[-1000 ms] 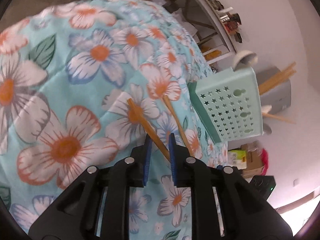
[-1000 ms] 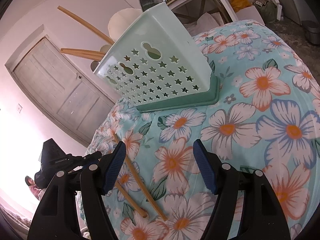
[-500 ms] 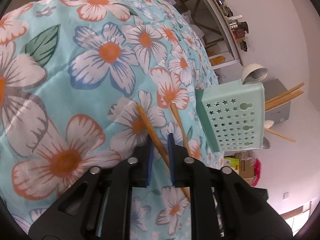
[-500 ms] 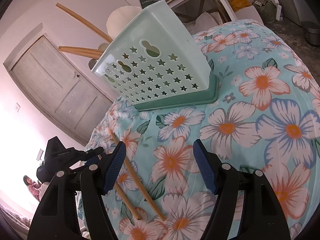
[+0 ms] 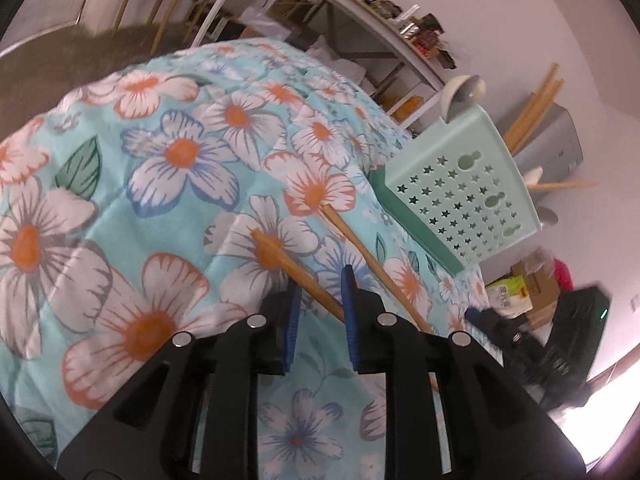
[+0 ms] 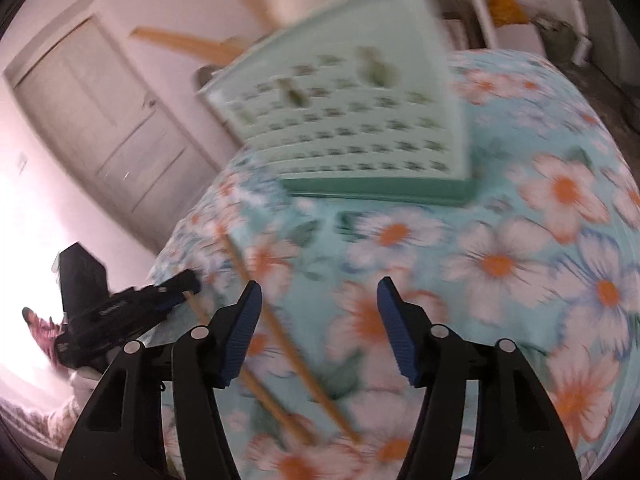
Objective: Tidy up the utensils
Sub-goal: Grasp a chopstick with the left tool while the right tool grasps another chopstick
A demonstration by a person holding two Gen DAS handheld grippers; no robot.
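Observation:
Two wooden chopsticks lie on the floral cloth. In the left wrist view one chopstick (image 5: 292,266) runs slantwise between the blue pads of my left gripper (image 5: 322,280). Its jaws are opening and the gap is wider than the stick, which touches the right pad. The second chopstick (image 5: 372,260) lies just to the right. The mint-green perforated basket (image 5: 460,192) stands beyond with several chopsticks (image 5: 532,112) and a spoon (image 5: 464,92) in it. My right gripper (image 6: 320,284) hangs over the cloth with its jaws closing. Nothing is pressed between them, and a chopstick (image 6: 280,340) lies below its left pad. The basket (image 6: 360,120) is blurred ahead.
The floral cloth (image 5: 160,160) covers a rounded surface that drops off at its edges. A shelf unit (image 5: 360,28) and cardboard boxes (image 5: 528,284) stand beyond it. A panelled door (image 6: 112,120) is behind the basket. My left gripper (image 6: 176,288) shows at lower left.
The left jaws have widened a little around the chopstick and the left view has rolled. The right gripper has shifted, its jaws have narrowed, and the chopstick now sits under its gap.

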